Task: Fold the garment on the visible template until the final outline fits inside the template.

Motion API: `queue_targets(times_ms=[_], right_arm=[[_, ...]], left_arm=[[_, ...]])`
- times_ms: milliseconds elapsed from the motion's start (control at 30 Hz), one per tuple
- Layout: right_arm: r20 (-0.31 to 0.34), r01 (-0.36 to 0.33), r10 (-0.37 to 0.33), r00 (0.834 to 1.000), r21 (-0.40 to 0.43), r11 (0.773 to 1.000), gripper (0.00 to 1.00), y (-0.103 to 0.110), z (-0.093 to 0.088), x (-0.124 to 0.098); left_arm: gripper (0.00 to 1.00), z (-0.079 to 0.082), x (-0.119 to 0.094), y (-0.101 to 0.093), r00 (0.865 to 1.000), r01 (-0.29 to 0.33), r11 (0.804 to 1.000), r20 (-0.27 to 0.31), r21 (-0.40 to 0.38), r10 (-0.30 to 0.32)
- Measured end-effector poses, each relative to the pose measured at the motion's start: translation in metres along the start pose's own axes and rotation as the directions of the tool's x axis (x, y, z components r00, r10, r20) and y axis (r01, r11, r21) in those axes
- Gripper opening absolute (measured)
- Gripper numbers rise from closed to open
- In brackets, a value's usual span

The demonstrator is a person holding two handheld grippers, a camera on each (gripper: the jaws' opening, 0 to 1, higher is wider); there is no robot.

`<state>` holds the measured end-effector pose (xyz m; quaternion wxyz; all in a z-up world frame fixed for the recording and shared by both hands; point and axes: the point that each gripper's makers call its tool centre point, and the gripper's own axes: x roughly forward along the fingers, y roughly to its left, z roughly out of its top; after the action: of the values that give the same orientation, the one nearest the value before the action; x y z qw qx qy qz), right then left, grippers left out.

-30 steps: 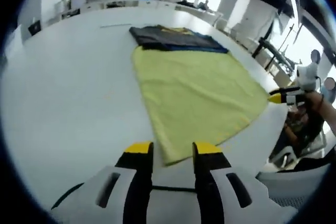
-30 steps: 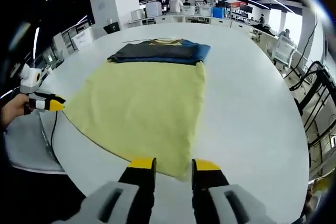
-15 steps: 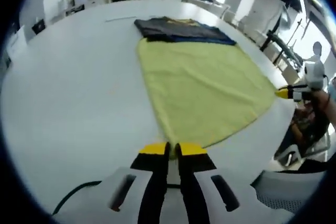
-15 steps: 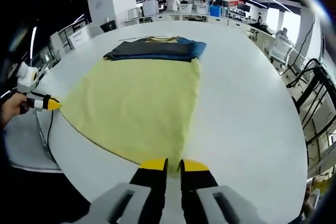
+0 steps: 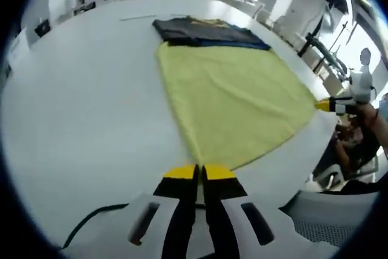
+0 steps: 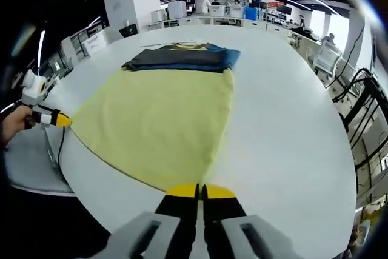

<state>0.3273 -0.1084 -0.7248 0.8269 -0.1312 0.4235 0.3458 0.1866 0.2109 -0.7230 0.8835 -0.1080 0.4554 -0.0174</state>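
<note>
Left gripper view: left gripper (image 5: 199, 173) pinches the near corner of the flat yellow cloth garment (image 5: 233, 98) at frame centre; right gripper (image 6: 200, 191) clenches the other near corner. Dark folded clothes (image 6: 182, 57) lie beyond. Folding looks barely begun

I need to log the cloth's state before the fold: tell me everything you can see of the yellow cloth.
The yellow cloth is a pale, soft-looking sheet spread flat and smooth on the white table. Its far edge meets or slips under a folded dark garment. The right gripper is shut on one near corner, and the left gripper is shut on the other, each with its yellow-tipped fingers together.
</note>
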Motion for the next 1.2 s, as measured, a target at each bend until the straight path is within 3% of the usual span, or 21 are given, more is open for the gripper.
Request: queue_targets(times_ms=[267,1200], right_arm=[[-0.017,-0.016,0.015,1.0,-0.01,1.0,0.0,0.01,-0.013,-0.011],[-0.086,-0.057,0.053,0.995,-0.04,0.998,0.0,0.027,-0.055,-0.031]], left_arm=[[0.0,-0.017,-0.011,-0.004,0.999,0.022,0.999,-0.043,0.05,-0.02],[0.0,-0.065,-0.037,-0.016,0.991,0.04,0.998,-0.127,0.056,-0.033]])
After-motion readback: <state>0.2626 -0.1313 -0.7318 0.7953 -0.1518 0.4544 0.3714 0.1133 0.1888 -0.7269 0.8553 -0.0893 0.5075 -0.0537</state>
